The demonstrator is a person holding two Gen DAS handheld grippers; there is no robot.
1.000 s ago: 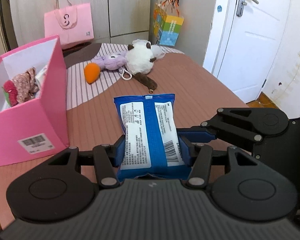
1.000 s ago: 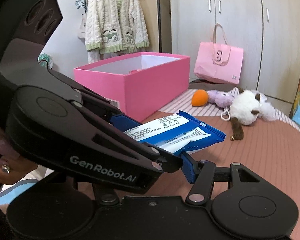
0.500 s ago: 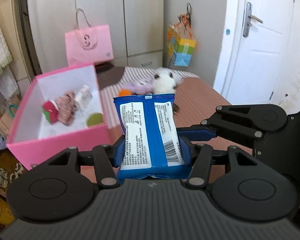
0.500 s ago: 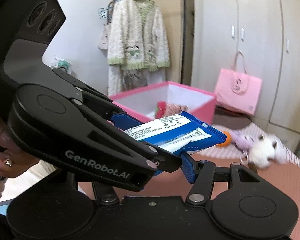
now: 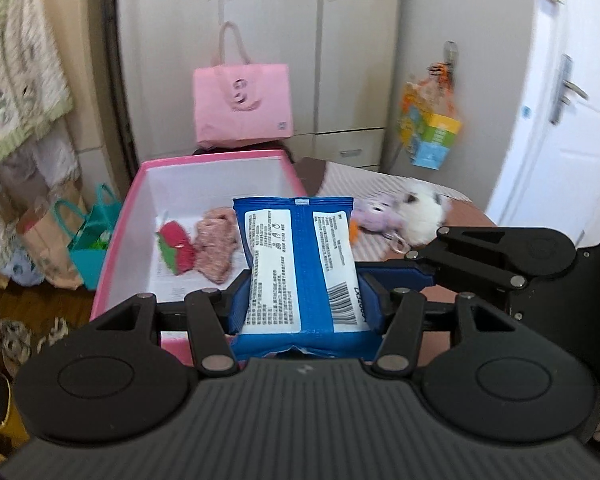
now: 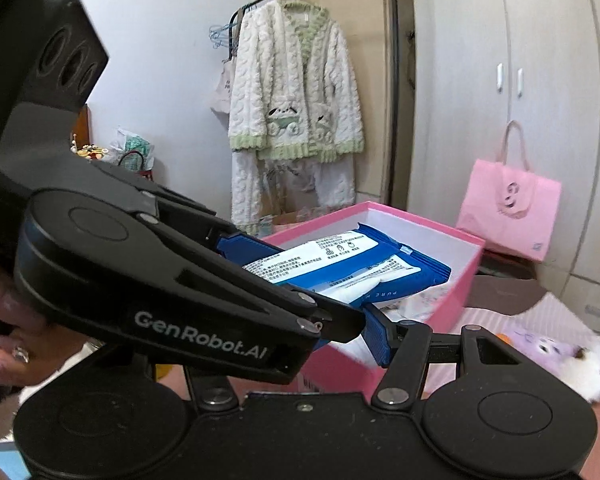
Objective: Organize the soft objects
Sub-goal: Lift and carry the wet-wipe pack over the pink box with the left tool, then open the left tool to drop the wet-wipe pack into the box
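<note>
The left gripper (image 5: 302, 300) squeezes a blue wipes pack (image 5: 300, 264). The right gripper (image 6: 364, 320) pinches the pack's right side. The pink box (image 5: 216, 158) sits just beyond, slightly left.

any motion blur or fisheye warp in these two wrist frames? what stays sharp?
Left wrist: blue packet and left gripper sharp; pink bag, hanging coloured box and white plush toy smeared; cabinet edges bow. Right wrist: packet sharp, plush soft, wardrobe doors curve, dark corners.
</note>
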